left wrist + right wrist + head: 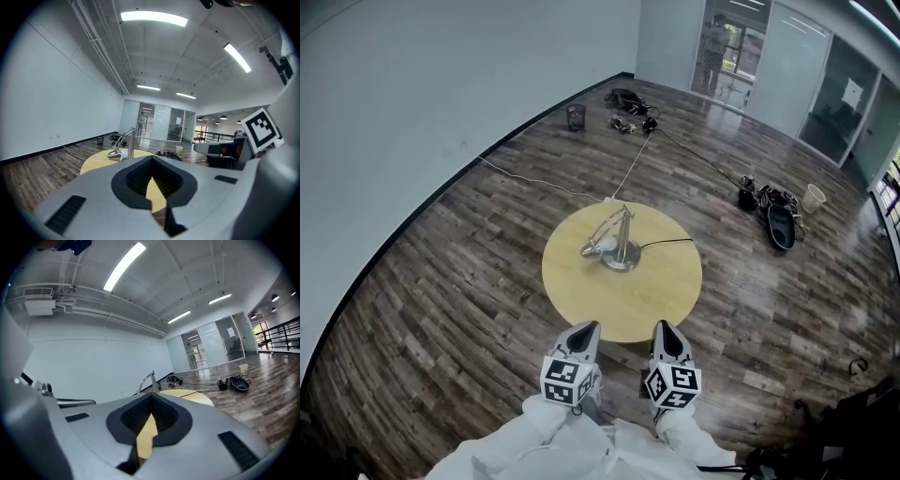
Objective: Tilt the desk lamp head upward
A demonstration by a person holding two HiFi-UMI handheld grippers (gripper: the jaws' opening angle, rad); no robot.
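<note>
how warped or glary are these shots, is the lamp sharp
Head view: strong fisheye, the wall edge bows, glare on the floor, desk lamp sharp. Left gripper view: dark rounded corners, ceiling lights blown out. Right gripper view: same vignette, lamp partly hidden.

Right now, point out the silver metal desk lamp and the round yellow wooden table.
silver metal desk lamp (619, 261): head view, round base.
round yellow wooden table (661, 302): head view, bare top.

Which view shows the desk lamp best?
The head view: the desk lamp shows whole, base to head. The left gripper view shows its head and arm side-on, the base hidden. The right gripper view shows only its upper arm.
</note>
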